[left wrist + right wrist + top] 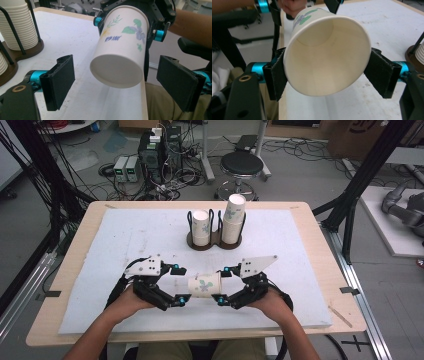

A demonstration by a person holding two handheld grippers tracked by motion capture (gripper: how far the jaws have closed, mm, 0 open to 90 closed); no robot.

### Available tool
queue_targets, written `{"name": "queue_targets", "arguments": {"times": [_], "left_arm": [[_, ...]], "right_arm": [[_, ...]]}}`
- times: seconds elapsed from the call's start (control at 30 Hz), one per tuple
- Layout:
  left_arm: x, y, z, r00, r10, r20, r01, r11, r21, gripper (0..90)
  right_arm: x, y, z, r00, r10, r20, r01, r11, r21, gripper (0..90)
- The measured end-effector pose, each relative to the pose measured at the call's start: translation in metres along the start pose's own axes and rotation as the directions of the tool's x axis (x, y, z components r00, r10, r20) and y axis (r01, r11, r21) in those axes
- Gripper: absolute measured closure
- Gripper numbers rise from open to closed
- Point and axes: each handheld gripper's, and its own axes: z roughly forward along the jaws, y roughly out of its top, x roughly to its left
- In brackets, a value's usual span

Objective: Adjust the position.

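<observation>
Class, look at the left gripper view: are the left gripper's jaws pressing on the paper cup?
No. The left gripper stands open, its jaws clear of the paper cup on both sides.

The table is viewed from above and behind the person, facing forward. Each gripper view is set close along its own jaws; the paper cup is shared by all three.

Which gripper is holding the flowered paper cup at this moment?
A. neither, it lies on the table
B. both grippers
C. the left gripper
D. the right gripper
D: the right gripper clamps the flowered paper cup near its rim, while the left gripper stands open, its pads clear of the cup's base.
</observation>
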Motion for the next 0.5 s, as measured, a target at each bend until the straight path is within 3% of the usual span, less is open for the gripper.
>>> {"name": "queue_targets", "arguments": {"times": [0.23,0.5], "left_arm": [[-0.002,0.008,0.000,0.9994,0.035,0.002,-0.035,0.9977,0.059,15.2],[-0.002,0.016,0.002,0.9987,0.051,0.000,-0.051,0.9914,0.121,15.2]], "right_arm": [[0.000,0.016,0.001,0.9980,-0.062,0.004,0.062,0.994,0.090,25.3],[0.002,0.039,0.004,0.9902,-0.139,-0.005,0.138,0.970,0.200,25.3]]}}
